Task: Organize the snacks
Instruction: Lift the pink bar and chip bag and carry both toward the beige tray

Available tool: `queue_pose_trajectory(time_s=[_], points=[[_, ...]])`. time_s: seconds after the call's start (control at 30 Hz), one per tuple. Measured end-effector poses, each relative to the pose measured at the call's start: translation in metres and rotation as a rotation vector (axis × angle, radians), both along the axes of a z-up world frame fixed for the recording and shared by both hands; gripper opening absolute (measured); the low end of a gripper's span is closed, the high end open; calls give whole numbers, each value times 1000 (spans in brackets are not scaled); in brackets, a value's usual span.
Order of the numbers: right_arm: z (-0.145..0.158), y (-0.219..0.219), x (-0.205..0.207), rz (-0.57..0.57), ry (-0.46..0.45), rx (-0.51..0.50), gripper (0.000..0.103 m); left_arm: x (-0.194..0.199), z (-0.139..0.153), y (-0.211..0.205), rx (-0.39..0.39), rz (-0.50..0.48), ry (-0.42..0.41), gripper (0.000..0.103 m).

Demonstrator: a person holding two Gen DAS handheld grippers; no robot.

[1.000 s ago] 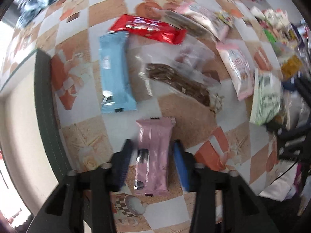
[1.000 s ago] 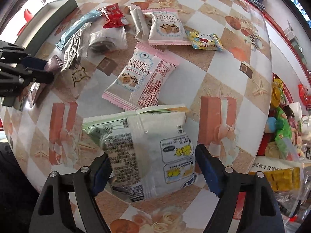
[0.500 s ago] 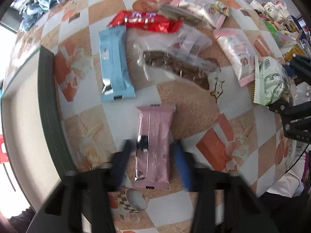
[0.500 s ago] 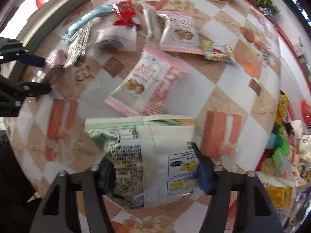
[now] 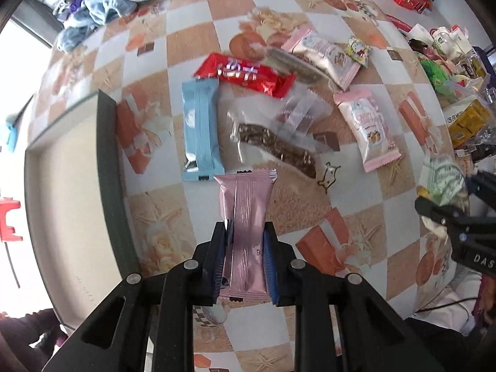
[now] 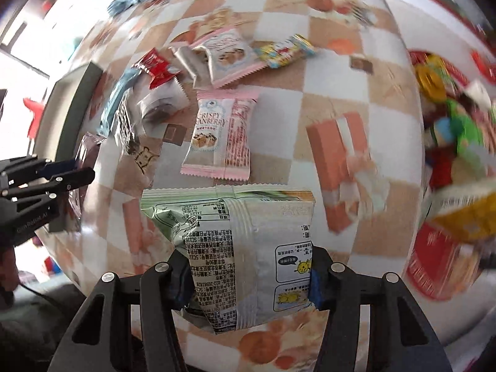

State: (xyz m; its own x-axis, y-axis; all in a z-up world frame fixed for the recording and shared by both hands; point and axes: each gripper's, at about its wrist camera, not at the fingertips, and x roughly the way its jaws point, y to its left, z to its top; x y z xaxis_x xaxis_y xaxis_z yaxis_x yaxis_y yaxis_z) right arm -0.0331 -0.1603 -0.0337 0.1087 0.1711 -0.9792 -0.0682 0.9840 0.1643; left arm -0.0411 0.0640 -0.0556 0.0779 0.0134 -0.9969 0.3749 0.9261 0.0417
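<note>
My left gripper (image 5: 245, 235) is shut on a pink snack bar (image 5: 246, 214) and holds it lifted above the table. My right gripper (image 6: 248, 266) is shut on a green-and-white snack bag (image 6: 245, 248), also lifted; it shows at the right edge of the left wrist view (image 5: 443, 183). Loose on the table lie a blue bar (image 5: 200, 130), a red wrapper (image 5: 248, 74), a clear bag with a brown bar (image 5: 276, 145) and a pink Crispy Cranberry pack (image 6: 220, 136). A tray with a dark green rim (image 5: 111, 186) lies to the left.
The checkered table (image 5: 356, 210) holds another pink pack (image 5: 325, 55) and a small yellow packet (image 5: 358, 51) further back. A heap of assorted snacks (image 5: 458, 93) crowds the right edge. Blue cloth (image 5: 93, 15) lies at the far left corner.
My left gripper has shut on the pink bar and raised it off the table. My right gripper has shut on the green-and-white bag and lifted it, swinging the view right.
</note>
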Motion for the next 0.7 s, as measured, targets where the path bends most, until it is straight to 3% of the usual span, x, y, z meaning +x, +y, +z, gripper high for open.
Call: queue_pose_trajectory(time_s=[0.4, 0.7], points=[[9, -11, -25, -137, 23, 38, 57, -38, 41, -38, -24, -29, -24, 25], [-1, -9, -24, -158, 62, 34, 57, -33, 27, -31, -51, 14, 45, 25]])
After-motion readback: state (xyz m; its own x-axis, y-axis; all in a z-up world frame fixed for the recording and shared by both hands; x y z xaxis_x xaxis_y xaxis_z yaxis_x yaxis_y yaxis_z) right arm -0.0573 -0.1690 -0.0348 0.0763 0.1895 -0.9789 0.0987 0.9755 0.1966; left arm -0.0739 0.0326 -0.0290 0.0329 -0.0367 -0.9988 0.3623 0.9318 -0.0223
